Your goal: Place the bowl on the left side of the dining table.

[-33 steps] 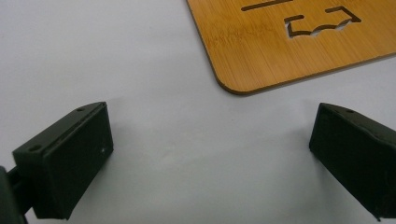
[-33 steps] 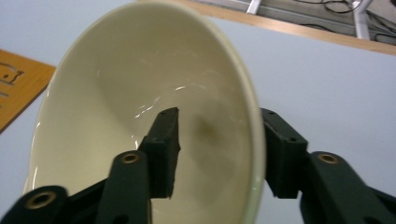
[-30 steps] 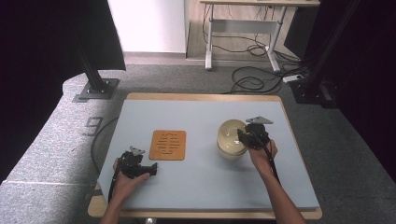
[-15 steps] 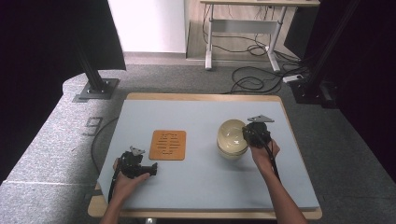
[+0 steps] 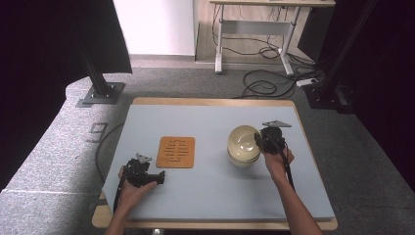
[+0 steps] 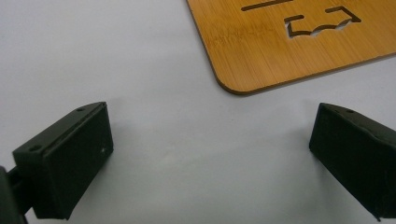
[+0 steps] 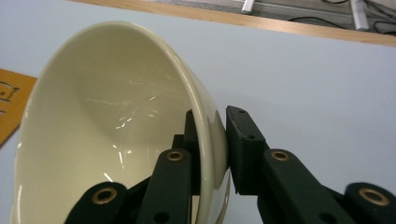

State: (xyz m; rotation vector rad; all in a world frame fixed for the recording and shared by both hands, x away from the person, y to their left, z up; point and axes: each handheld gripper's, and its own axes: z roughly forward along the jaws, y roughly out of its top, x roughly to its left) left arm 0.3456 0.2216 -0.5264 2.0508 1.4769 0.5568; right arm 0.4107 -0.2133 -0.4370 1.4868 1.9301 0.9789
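High view: right gripper point(image 5: 259, 141) pinches the wall of the cream bowl point(image 5: 242, 142) at its 3 o'clock rim — one jaw inside, one outside, as the right gripper view confirms. Bowl appears tilted toward 9 o'clock, possibly lifted off the blue table point(image 5: 210, 191); hard to tell. Left gripper point(image 5: 159, 177) rests at 7 o'clock of the bamboo trivet point(image 5: 176, 152), jaws spread wide — nothing between them.
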